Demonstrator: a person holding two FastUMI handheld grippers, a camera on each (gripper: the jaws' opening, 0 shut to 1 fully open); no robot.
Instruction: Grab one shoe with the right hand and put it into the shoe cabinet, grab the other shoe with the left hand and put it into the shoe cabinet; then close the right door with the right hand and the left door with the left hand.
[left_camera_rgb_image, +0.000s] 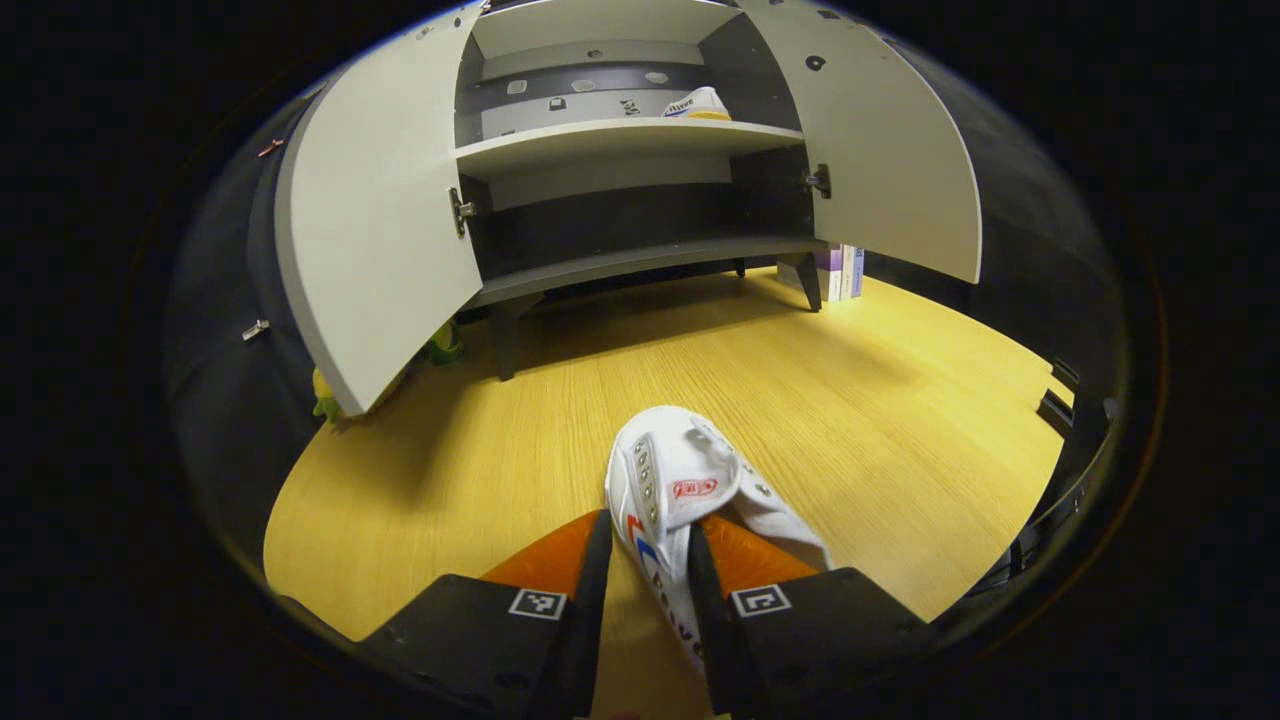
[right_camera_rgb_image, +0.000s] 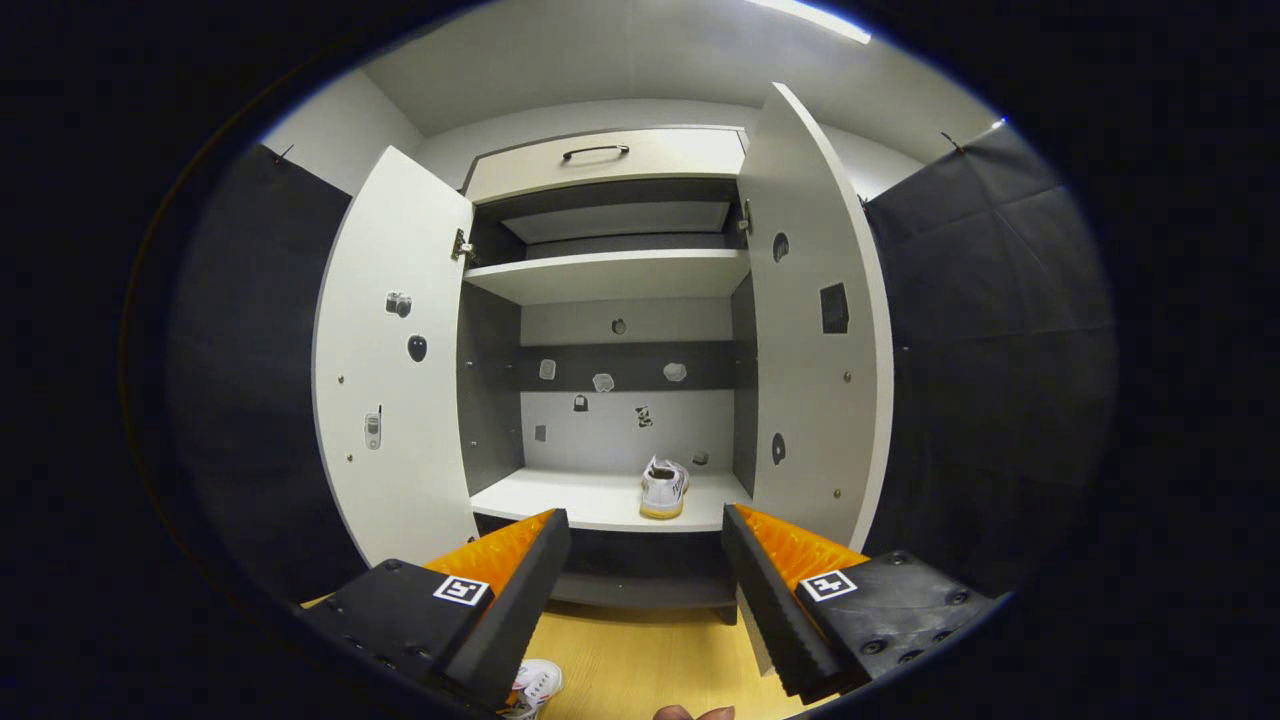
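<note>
Yellow wood-grain floor (left_camera_rgb_image: 800, 400) is spreading out ahead of the left gripper (left_camera_rgb_image: 646, 560), running up to the legs of the shoe cabinet (left_camera_rgb_image: 620, 140), which is standing with both doors swung wide. Between this gripper's fingers (left_camera_rgb_image: 592, 580) a white canvas shoe (left_camera_rgb_image: 680, 490) is lying on the floor, toe pointing away toward the cabinet; it is showing metal eyelets along its lacing edge, a red mark on the tongue and red and blue striping on the side nearest the left finger. The fingers are sitting close against the shoe's rear sides (whether both are actually pressing on it I cannot tell). Far ahead and above, a second shoe (left_camera_rgb_image: 697, 104) is resting on the cabinet's middle shelf, toward the right side.

Ahead of the right gripper (right_camera_rgb_image: 646, 560), whose fingers are standing wide apart and holding nothing, the same cabinet is rising tall, the left door (right_camera_rgb_image: 395, 370) and right door (right_camera_rgb_image: 815, 340) both open and dotted with small stickers. The shelved shoe (right_camera_rgb_image: 664, 488) is sitting straight ahead of the gap, heel facing the gripper, white with a tan sole. Below the left finger, part of the floor shoe (right_camera_rgb_image: 535, 685) is peeking out.
</note>
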